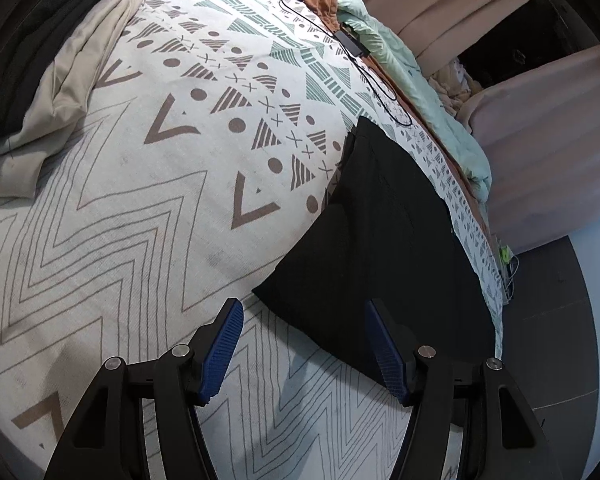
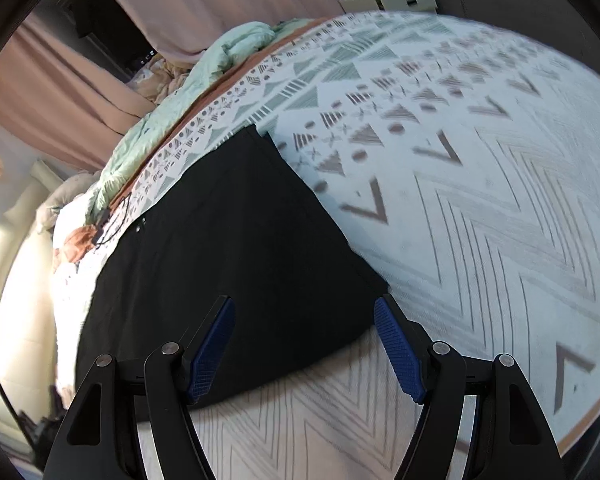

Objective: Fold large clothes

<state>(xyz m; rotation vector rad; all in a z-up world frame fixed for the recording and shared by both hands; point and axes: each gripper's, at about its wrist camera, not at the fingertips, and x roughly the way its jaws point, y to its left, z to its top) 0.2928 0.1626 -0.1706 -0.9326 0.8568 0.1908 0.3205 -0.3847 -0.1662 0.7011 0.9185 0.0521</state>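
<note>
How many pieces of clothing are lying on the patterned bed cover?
3: a black garment near the bed's edge, in front of both cameras; a beige garment and a dark garment together at the far side. More may be hidden.

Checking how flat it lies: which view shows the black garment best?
The right wrist view: the black garment fills the middle, sharp and nearly whole. The left wrist view shows it off to the right.
</note>
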